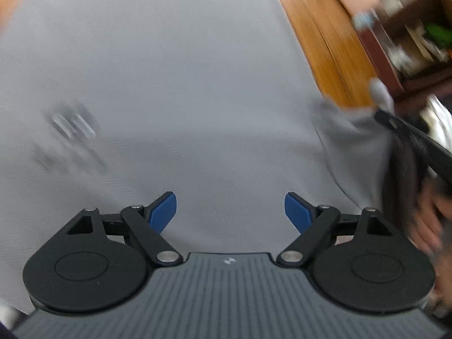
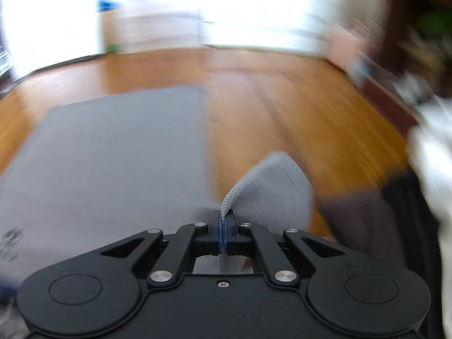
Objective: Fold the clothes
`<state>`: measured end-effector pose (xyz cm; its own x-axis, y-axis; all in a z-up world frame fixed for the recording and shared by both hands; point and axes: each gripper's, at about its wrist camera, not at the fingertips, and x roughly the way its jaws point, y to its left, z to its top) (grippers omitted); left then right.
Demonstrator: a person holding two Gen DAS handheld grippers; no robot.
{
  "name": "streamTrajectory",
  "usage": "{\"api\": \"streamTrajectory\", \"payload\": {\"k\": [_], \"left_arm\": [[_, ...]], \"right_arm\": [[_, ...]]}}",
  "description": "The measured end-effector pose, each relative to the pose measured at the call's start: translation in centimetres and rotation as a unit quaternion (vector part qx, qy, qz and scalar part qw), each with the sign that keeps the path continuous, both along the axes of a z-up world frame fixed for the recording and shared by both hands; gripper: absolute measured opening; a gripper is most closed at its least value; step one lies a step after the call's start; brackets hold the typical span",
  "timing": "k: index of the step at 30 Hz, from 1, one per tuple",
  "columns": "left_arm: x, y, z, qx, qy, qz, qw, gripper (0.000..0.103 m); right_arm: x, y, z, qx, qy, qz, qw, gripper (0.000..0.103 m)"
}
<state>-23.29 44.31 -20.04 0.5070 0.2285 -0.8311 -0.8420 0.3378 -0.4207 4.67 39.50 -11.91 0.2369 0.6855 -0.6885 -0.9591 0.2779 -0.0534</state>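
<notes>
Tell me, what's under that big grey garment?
A wooden floor shows around the grey garment. Whatever lies directly beneath it is covered. One corner is lifted, pinched in the right fingers.

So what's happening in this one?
A person is folding a grey shirt spread on a wooden floor. The right gripper is shut on a ribbed edge of the shirt and holds it off the floor. The left gripper hangs open above the flat fabric, with nothing between its blue pads. Both views are motion-blurred.
</notes>
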Motion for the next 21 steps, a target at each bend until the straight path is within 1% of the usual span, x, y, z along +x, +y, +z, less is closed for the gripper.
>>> {"api": "streamTrajectory", "payload": {"k": [2, 3, 4, 5, 6, 7, 8, 9, 11, 13, 14, 15, 18, 19, 21], "left_arm": [[-1.9, 0.8, 1.2, 0.052, 0.009, 0.032, 0.9981, 0.085], [-3.0, 1.2, 1.7, 0.074, 0.009, 0.047, 0.9961, 0.085], [-4.3, 1.6, 2.0, 0.073, -0.012, 0.063, 0.9953, 0.085], [-5.7, 2.1, 2.2, 0.071, -0.033, 0.079, 0.9938, 0.085], [-7.3, 2.5, 2.1, 0.061, -0.057, 0.099, 0.9916, 0.086], [-8.3, 2.7, 2.0, 0.050, -0.072, 0.113, 0.9898, 0.086], [-9.3, 2.9, 1.6, 0.037, -0.082, 0.123, 0.9883, 0.086], [-10.1, 3.2, 1.1, 0.021, -0.085, 0.130, 0.9876, 0.086], [-10.7, 3.5, 0.6, 0.005, -0.079, 0.133, 0.9879, 0.086], [-11.2, 3.8, 0.2, -0.007, -0.071, 0.134, 0.9884, 0.086], [-11.3, 4.0, 0.3, -0.006, -0.069, 0.135, 0.9884, 0.086], [-11.3, 4.2, 0.4, -0.005, -0.067, 0.135, 0.9885, 0.086], [-10.6, 4.5, 0.8, 0.006, -0.049, 0.124, 0.9911, 0.087], [-10.1, 4.6, 0.8, 0.007, -0.041, 0.116, 0.9923, 0.089], [-8.8, 4.9, 0.4, 0.004, -0.027, 0.097, 0.9949, 0.091]], "right_arm": [[-4.2, 0.9, 0.7, 0.025, 0.013, 0.076, 0.997, 0.001], [-5.8, 1.1, 0.7, 0.034, 0.047, 0.106, 0.993, 0.001], [-7.5, 1.3, 0.6, 0.042, 0.079, 0.136, 0.987, 0.001], [-9.2, 1.3, 0.4, 0.046, 0.099, 0.164, 0.980, 0.001], [-11.0, 1.3, 0.0, 0.042, 0.113, 0.195, 0.973, 0.002], [-12.7, 1.4, -0.6, 0.025, 0.122, 0.230, 0.965, 0.003], [-14.2, 1.5, -1.5, 0.003, 0.120, 0.259, 0.958, 0.005], [-15.3, 1.6, -2.6, -0.019, 0.109, 0.273, 0.956, 0.010], [-16.2, 1.4, -4.3, -0.058, 0.075, 0.281, 0.955, 0.016], [-15.2, 0.2, -4.7, -0.064, 0.052, 0.270, 0.959, 0.025], [-14.7, -0.4, -4.9, -0.066, 0.042, 0.264, 0.961, 0.037], [-13.8, -1.3, -4.8, -0.064, 0.040, 0.256, 0.964, 0.042], [-12.0, -4.1, -4.7, -0.075, -0.001, 0.245, 0.966, 0.043], [-11.6, -5.0, -4.7, -0.081, -0.016, 0.244, 0.966, 0.043], [-11.3, -6.1, -4.9, -0.094, -0.016, 0.247, 0.964, 0.046]]}}
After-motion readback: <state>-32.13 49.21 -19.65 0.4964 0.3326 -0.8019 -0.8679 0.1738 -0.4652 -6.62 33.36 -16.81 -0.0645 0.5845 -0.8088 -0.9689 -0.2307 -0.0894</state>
